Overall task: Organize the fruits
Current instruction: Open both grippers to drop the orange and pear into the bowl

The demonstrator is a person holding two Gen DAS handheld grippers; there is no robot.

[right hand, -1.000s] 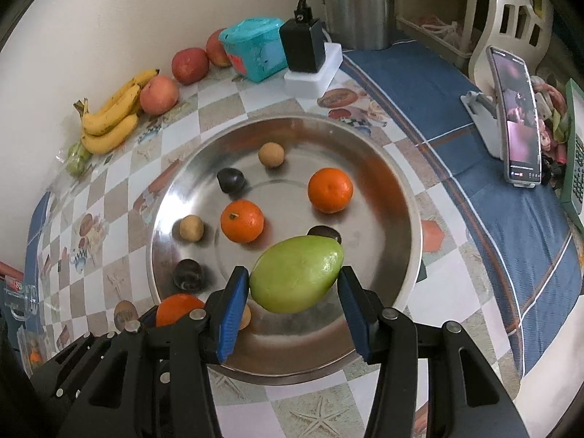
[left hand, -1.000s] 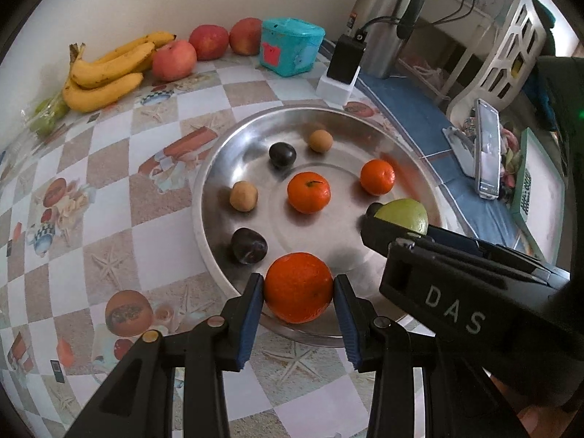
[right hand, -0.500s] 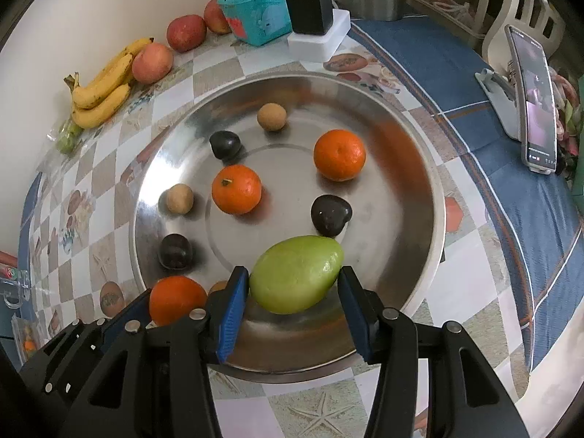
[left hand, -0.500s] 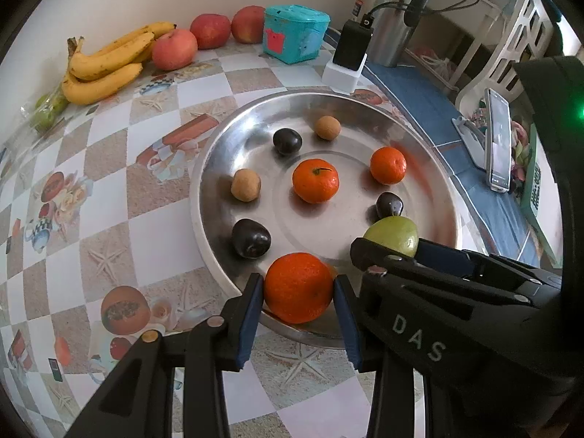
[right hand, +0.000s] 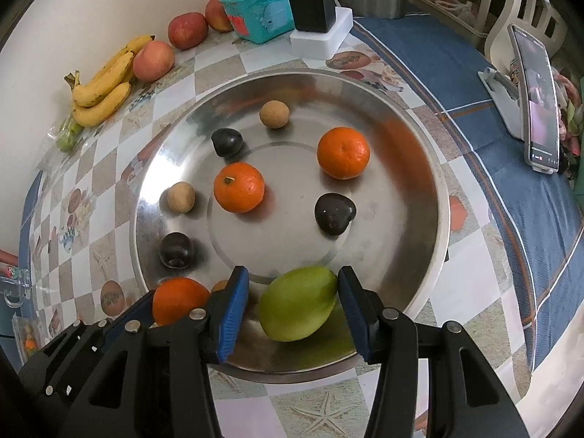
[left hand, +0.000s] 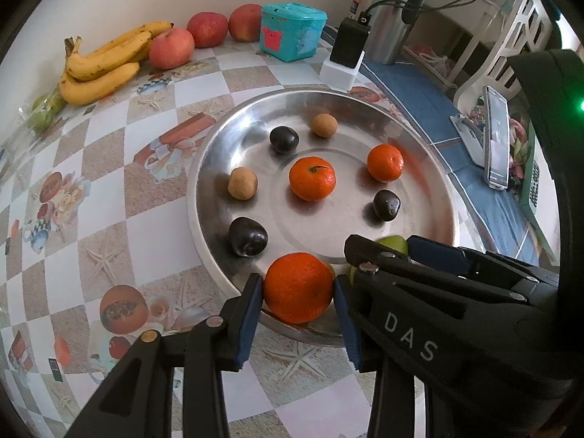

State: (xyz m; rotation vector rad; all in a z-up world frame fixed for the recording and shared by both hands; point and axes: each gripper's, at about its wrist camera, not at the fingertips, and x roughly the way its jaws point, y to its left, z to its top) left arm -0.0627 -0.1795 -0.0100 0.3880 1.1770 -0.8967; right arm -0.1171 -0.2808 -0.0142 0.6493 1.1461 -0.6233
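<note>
From the left wrist view, an orange [left hand: 297, 286] is pinched between the pads of the left gripper [left hand: 297, 297], right over the near rim of the steel tray [left hand: 204, 168], so it's not let go yet. Two oranges, three dark plums and two small brown fruits are already laid out inside. Bananas [left hand: 98, 67] and apples [left hand: 171, 47] are left by the wall, probably next. From the right wrist view, a green mango [right hand: 297, 303] is seen between the jaws of the right gripper [right hand: 294, 308]: touched by the right pad, a gap at the left one, looks released on the tray.
</note>
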